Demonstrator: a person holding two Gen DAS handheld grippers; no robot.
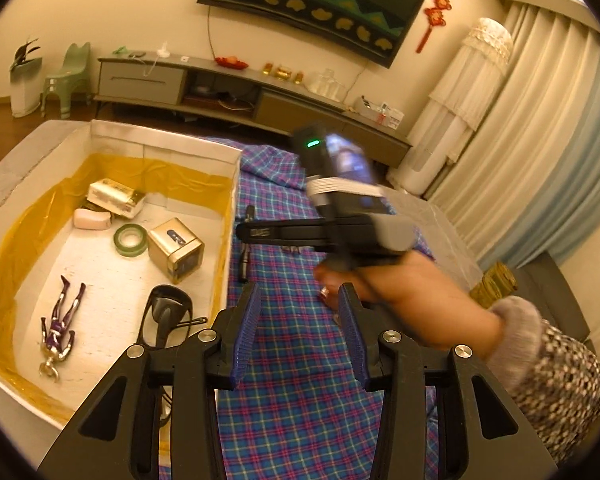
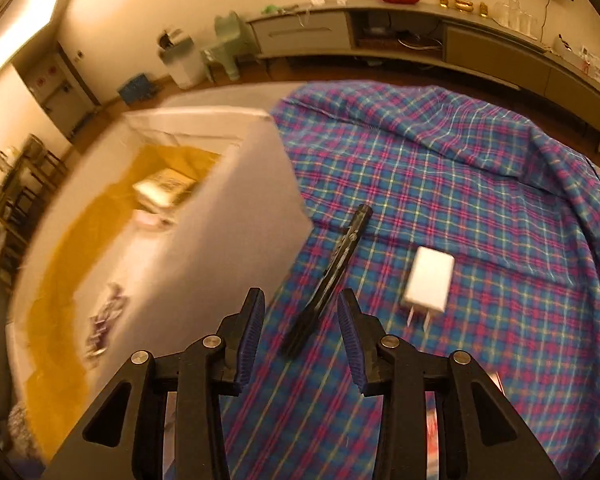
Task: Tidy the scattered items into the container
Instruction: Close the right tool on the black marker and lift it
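Left wrist view: the left tool [image 1: 299, 334] stands apart with nothing between its pads, over the plaid cloth [image 1: 296, 400]; the white box [image 1: 232, 184] at ten o'clock holds a figurine [image 1: 60, 328], tape roll [image 1: 130, 240] and sunglasses [image 1: 166, 312]; the right hand [image 1: 412, 288] at two o'clock.

Right wrist view: the right tool [image 2: 301, 334] is parted, empty; a black pen [image 2: 332, 276] lies at twelve o'clock, a white charger [image 2: 428, 282] at one.

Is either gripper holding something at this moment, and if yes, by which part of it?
Nothing is held. The left gripper is open over the plaid cloth. The right gripper is open around the lower end of the black stick-shaped item, whose pads do not press it.
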